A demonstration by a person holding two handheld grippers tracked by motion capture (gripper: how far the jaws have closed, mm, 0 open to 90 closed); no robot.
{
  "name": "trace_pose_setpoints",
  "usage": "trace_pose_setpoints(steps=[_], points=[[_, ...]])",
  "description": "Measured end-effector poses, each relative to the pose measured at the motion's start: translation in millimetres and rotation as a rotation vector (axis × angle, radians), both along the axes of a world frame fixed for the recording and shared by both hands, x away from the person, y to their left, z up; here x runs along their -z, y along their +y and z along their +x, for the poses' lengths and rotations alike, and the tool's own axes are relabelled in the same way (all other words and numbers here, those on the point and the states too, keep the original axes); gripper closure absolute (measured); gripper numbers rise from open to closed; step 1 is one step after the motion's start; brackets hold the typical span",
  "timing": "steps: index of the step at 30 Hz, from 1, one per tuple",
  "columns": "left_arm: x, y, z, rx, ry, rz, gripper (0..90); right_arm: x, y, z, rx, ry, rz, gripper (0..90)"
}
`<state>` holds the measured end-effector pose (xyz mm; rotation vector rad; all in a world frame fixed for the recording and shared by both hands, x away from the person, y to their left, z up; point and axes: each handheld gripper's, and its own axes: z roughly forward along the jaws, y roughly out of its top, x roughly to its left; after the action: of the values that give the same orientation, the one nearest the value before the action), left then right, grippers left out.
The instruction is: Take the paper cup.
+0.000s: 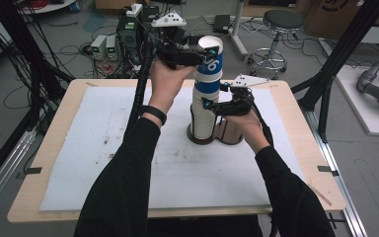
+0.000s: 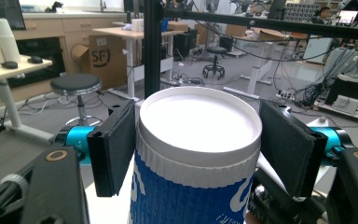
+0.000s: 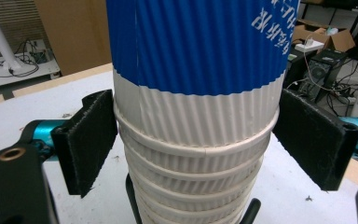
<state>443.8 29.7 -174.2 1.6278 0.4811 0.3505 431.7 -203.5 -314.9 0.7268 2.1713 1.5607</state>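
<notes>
A tall stack of ribbed white paper cups [image 1: 203, 123] stands in a dark holder [image 1: 233, 136] on the white mat. The top cup [image 1: 212, 69], blue-sleeved with a white rim, sticks up out of the stack. My left gripper [image 1: 205, 53] is shut on this top cup just under its rim; in the left gripper view both pads [image 2: 114, 149] press the cup [image 2: 198, 186]. My right gripper [image 1: 208, 105] is shut on the stack lower down. In the right gripper view its pads [image 3: 91, 140] clamp the white rims of the stack [image 3: 196, 163] below the blue sleeve.
The white mat [image 1: 128, 148] covers most of the wooden table [image 1: 29, 197]. Behind the table's far edge stand electronics boxes [image 1: 106, 47] with cables and a round stool [image 1: 281, 22]. Black frame posts [image 1: 340, 54] rise at the right and left sides.
</notes>
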Motion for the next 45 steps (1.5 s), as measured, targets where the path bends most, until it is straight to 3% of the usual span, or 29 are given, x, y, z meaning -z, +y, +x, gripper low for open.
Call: trace_pose_setpoints(steps=[16,26,32,39,45], points=[[-37.7,11.2,-16.0,-0.001,-0.069,-0.032,29.7,0.0,0.0,-0.1,-0.001,-0.001,-0.001,14.5],[-51.2,30.6,-33.8,-0.002,-0.101,-0.007,29.7,0.1,0.3,-0.2,0.003,-0.002,-0.002,14.5],[-48.0,45.9,-49.2,0.005,-0.107,0.004,29.7,0.0,0.3,-0.3,0.002,-0.003,-0.002,14.5],[-33.0,59.9,-63.9,0.009,-0.098,0.014,29.7,-0.2,0.3,-0.9,0.007,-0.004,-0.005,14.6],[-5.0,71.7,-80.2,0.020,-0.069,0.011,29.7,-0.6,0.4,-1.5,0.009,-0.006,-0.009,14.6]])
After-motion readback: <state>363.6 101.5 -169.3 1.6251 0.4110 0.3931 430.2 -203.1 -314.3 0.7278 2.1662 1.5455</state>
